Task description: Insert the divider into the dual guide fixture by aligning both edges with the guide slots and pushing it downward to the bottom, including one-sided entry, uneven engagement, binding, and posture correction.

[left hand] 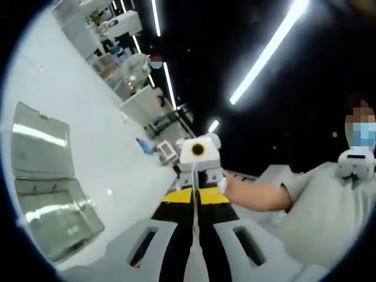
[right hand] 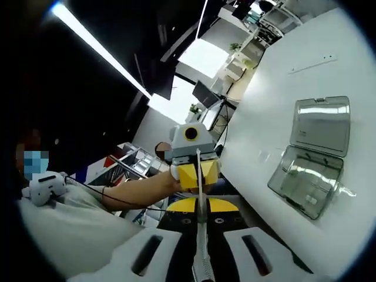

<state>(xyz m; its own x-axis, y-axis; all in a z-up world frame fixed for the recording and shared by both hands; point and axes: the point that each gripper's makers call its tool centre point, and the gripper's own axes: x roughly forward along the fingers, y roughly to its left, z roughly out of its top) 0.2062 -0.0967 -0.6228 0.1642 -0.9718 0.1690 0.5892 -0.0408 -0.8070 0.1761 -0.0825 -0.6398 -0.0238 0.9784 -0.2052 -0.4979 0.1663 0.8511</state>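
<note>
The divider (left hand: 195,212) is a thin pale plate seen edge-on, held in the air between my two grippers, which face each other. In the left gripper view my left gripper (left hand: 195,235) is shut on its near edge. The right gripper (left hand: 200,167) grips the far edge, with a hand behind it. The right gripper view mirrors this: the right gripper (right hand: 201,238) is shut on the divider (right hand: 200,194), and the left gripper (right hand: 194,164) clamps the far end. A clear plastic box (left hand: 44,188) (right hand: 311,170) with its lid open lies on the white table, apart from the divider.
The white table (left hand: 88,117) (right hand: 282,88) runs steeply tilted through both views. A person in a grey shirt (left hand: 329,205) (right hand: 59,229) stands close behind the grippers. Desks and clutter sit far off at the table's end (left hand: 126,64).
</note>
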